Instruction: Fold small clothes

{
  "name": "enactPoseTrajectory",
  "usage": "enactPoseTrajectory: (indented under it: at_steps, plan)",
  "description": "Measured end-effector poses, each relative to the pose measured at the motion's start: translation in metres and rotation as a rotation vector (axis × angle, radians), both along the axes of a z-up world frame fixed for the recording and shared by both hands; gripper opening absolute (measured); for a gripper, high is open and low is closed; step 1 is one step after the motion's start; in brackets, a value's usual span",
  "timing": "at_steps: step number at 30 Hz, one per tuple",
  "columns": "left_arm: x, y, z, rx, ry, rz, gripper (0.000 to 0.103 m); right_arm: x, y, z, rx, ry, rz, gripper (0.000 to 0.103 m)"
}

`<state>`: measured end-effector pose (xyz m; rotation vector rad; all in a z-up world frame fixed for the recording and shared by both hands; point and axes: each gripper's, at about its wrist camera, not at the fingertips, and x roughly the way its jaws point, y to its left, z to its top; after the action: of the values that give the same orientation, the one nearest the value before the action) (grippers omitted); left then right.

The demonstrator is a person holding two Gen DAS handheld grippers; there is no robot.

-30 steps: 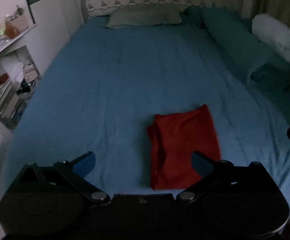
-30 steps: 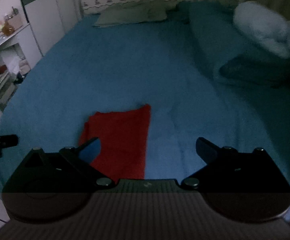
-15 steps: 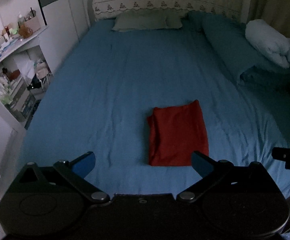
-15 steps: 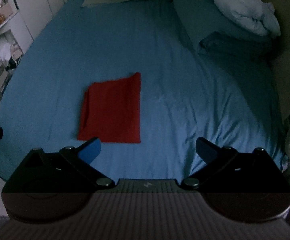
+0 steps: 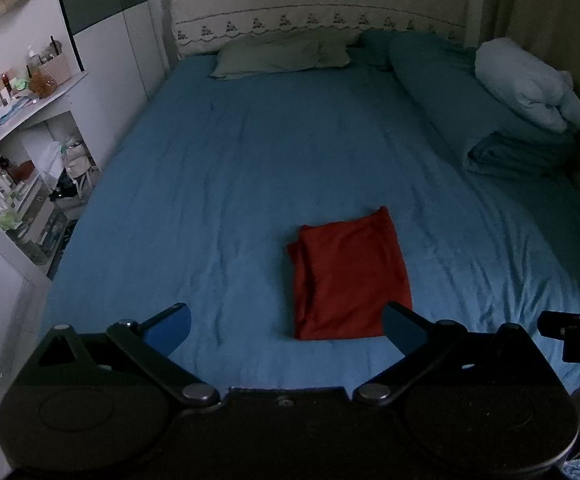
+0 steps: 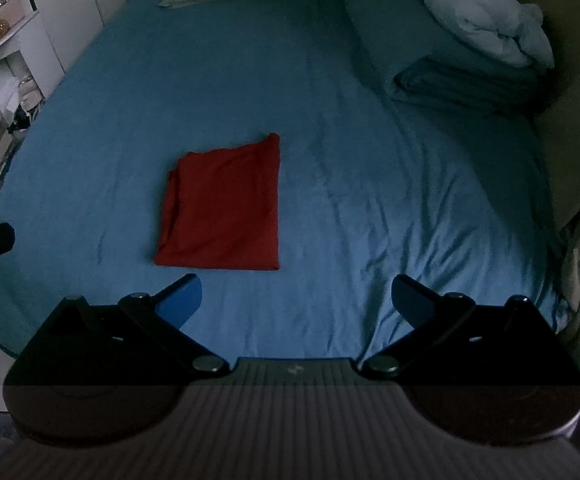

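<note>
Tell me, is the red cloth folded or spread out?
Folded: the red cloth lies as a compact rectangle on the bed, with stacked layers visible along its left edge.

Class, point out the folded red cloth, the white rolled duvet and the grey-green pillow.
folded red cloth (image 6: 224, 208), right wrist view, middle of top layer.
white rolled duvet (image 6: 482, 26), right wrist view, upper bulge.
grey-green pillow (image 5: 282, 56), left wrist view, middle of top face.

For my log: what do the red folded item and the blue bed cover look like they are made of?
The red folded item looks like a soft matte knit, perhaps cotton jersey: it lies limp and flat, with thin layered edges on its left side. The blue bed cover looks like matte woven fabric with fine creases; the dim light leaves the fibre open.
</note>
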<state>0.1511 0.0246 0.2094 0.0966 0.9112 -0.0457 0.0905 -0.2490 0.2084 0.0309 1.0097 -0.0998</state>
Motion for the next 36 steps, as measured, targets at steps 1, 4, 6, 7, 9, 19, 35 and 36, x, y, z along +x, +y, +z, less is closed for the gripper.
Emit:
enactPoseTrajectory:
  at_steps: [1, 4, 6, 7, 9, 19, 35, 36]
  plan:
    - [0.000, 0.000, 0.000, -0.001, 0.000, 0.001, 0.103, -0.001, 0.000, -0.001, 0.000, 0.000, -0.001, 0.103]
    - [0.000, 0.002, 0.000, -0.003, -0.001, 0.001, 0.103, -0.002, -0.001, -0.001, 0.000, -0.003, -0.002, 0.103]
    - [-0.001, 0.002, 0.000, -0.001, -0.004, 0.000, 0.103, -0.003, -0.002, -0.001, 0.003, -0.006, -0.004, 0.103]
    - [-0.001, 0.001, -0.001, -0.001, -0.004, -0.002, 0.103, -0.004, -0.003, -0.002, 0.005, -0.006, -0.006, 0.103]
    - [-0.002, 0.002, -0.001, 0.000, -0.005, -0.005, 0.103, -0.005, -0.004, -0.002, 0.011, -0.007, -0.011, 0.103]
    - [-0.005, 0.003, 0.000, 0.004, -0.014, -0.005, 0.103, -0.006, -0.009, -0.001, 0.024, -0.013, -0.010, 0.103]
    - [-0.005, 0.008, -0.001, 0.006, -0.010, -0.006, 0.103, -0.002, -0.003, 0.000, 0.046, -0.011, -0.016, 0.103]
    - [-0.005, 0.009, -0.001, 0.005, -0.011, -0.007, 0.103, -0.002, -0.002, 0.000, 0.045, -0.011, -0.015, 0.103]
